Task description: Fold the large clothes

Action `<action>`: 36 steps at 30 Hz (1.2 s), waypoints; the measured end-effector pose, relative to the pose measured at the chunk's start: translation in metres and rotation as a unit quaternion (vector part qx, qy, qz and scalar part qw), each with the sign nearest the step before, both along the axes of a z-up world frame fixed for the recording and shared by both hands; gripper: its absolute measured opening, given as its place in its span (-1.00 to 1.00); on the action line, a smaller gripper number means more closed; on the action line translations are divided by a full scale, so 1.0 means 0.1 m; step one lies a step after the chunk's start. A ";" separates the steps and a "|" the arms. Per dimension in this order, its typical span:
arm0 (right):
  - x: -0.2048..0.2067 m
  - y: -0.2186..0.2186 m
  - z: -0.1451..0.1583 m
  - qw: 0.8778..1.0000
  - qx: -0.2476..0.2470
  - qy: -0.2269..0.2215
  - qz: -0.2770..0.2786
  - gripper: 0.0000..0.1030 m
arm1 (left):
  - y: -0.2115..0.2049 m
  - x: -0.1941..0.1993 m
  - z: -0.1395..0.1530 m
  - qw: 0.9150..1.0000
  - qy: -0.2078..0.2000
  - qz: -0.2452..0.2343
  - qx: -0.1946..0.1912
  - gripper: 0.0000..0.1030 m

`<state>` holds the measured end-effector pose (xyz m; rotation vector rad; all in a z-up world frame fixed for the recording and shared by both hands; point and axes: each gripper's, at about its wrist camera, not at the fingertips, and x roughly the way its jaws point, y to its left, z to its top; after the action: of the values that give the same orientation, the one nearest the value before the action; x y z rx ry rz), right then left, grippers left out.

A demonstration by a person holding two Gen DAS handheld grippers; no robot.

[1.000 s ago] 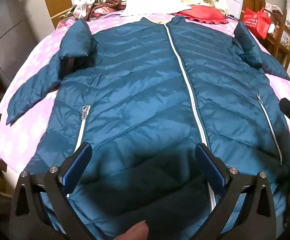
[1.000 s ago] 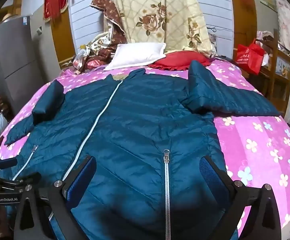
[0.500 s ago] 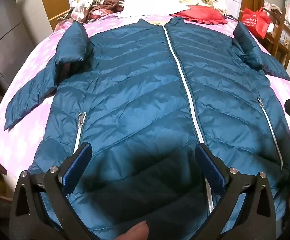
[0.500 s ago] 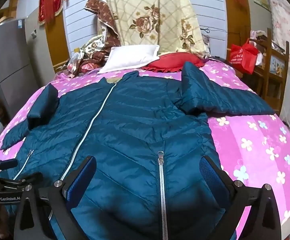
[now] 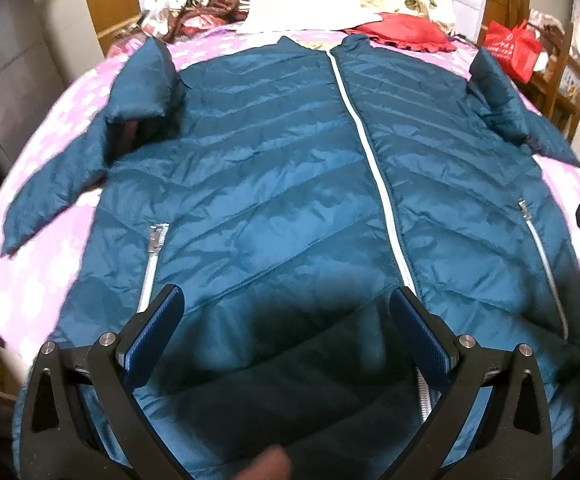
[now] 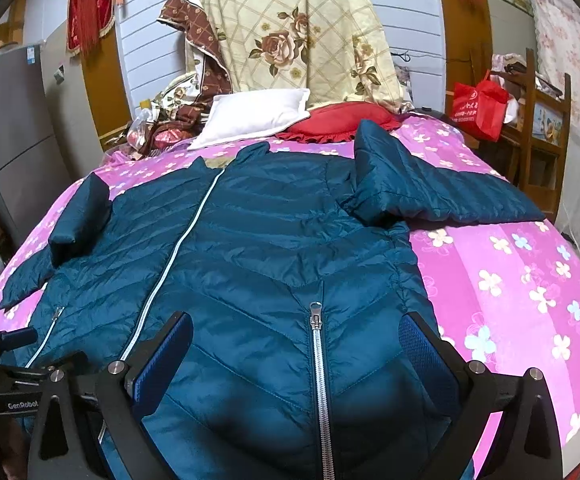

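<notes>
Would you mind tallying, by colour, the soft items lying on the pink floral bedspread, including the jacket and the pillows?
Teal: 1, the quilted puffer jacket, spread flat with its front zipped.
White: 1, the white pillow beyond the collar.
Red: 1, the red ruffled cushion beside the white pillow.
Total: 3 on the bedspread.

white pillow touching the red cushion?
Touching. The right wrist view shows the white pillow with its right corner overlapping the red cushion, no pink bedsheet visible between them.
</notes>
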<state>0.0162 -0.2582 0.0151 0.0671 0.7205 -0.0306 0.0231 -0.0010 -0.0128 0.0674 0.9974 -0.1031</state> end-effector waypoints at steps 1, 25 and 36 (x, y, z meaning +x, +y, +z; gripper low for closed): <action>0.00 0.00 0.00 1.000 0.001 -0.001 -0.002 0.98 | 0.01 0.03 -0.04 1.000 0.012 0.001 -0.005 0.98; -0.01 0.07 0.02 1.000 -0.003 -0.009 -0.003 0.98 | 0.05 0.16 -0.36 0.999 0.040 0.013 -0.013 0.99; -0.01 0.07 0.03 1.000 -0.004 -0.013 -0.005 0.98 | 0.25 0.18 0.58 0.994 -0.092 0.051 0.025 0.99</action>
<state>0.0148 -0.2512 0.0182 0.0631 0.6937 -0.0417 0.0408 0.0240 0.0454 0.0717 0.8175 0.0214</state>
